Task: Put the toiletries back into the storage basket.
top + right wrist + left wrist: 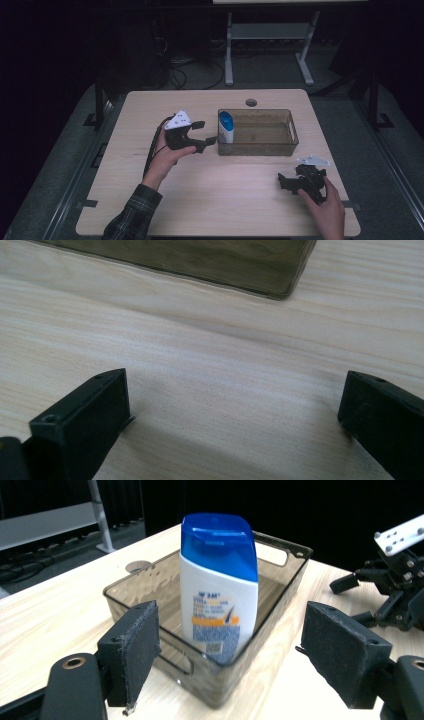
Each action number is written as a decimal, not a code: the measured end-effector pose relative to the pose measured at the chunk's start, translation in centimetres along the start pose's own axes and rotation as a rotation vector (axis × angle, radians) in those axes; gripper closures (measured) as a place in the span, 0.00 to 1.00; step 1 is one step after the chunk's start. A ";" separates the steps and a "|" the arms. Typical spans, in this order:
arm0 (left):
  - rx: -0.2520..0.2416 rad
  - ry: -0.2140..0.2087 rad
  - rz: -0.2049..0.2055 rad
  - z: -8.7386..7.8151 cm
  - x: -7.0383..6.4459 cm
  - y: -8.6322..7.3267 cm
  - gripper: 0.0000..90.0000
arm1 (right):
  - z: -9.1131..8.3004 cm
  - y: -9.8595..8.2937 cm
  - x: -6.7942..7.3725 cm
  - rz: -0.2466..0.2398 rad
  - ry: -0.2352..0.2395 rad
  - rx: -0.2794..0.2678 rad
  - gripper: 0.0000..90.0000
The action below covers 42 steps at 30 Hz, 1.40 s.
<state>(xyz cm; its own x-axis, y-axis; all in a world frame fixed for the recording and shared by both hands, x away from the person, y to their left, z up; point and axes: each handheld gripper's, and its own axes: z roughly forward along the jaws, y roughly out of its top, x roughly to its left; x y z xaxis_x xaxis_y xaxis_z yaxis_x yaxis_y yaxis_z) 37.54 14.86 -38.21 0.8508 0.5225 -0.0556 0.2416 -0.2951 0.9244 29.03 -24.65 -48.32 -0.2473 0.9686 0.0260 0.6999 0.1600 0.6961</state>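
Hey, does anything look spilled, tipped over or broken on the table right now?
Nothing stands out. The bottle stands upright at one end of the bin, cap shut, and no spill shows on the table.

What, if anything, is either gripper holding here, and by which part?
Nothing. The left gripper is open just short of the upright bottle in the bin; the right gripper is open over bare table.

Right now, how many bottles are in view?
1: the white bottle with a blue cap stands upright at the left end of the clear bin, before the open left gripper.
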 end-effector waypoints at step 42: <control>0.155 0.164 -0.029 -8.8 -2.2 -9.5 0.25 | 0.0 0.0 0.0 0.001 0.000 0.000 0.00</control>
<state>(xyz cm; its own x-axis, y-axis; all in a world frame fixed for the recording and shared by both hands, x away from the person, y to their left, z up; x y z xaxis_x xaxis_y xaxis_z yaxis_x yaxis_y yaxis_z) 29.28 23.58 -43.58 0.7584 0.6518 -0.0074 0.3444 -0.3910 0.8535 29.03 -24.64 -48.32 -0.2464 0.9688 0.0271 0.7006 0.1587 0.6957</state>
